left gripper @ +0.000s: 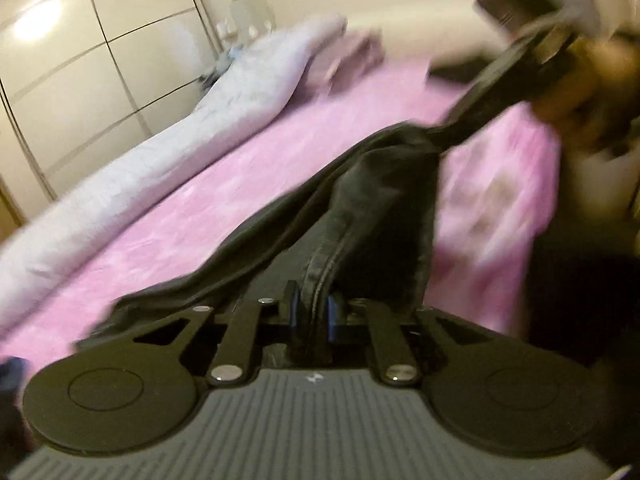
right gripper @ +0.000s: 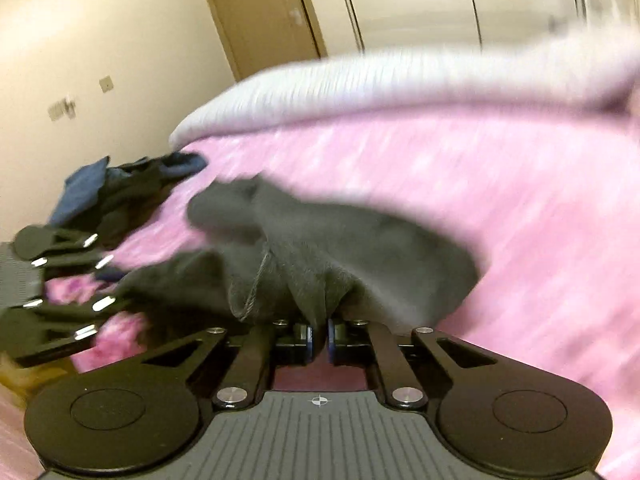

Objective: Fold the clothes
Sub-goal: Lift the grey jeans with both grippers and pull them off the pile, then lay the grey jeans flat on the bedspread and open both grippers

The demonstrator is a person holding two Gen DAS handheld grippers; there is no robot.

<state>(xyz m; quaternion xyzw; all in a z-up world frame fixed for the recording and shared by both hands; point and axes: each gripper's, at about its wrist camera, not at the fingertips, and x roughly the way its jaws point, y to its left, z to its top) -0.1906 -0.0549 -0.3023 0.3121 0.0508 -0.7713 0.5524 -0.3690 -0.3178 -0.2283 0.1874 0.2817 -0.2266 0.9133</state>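
Left claw (left gripper: 311,314): blue pads pressed together on a stitched seam of the dark grey fabric garment (left gripper: 372,200). From that pinch the garment runs up and away, stretched above the bed covered in a pink mottled sheet (left gripper: 248,184), to the right claw, seen blurred near the bed's far edge.

Right claw (right gripper: 319,340): pads pinched on a bunched fold of the same garment (right gripper: 340,240), a loose thread hanging just left of the grip. The rest of the cloth spreads over the pink sheet ahead of it.

Pale grey rumpled duvet (left gripper: 168,152) lies along the bed's far side. Heap of dark blue and black clothes (right gripper: 112,192) sits at the bed's left edge in the right wrist view. No containers visible. Heavy motion blur in both views.
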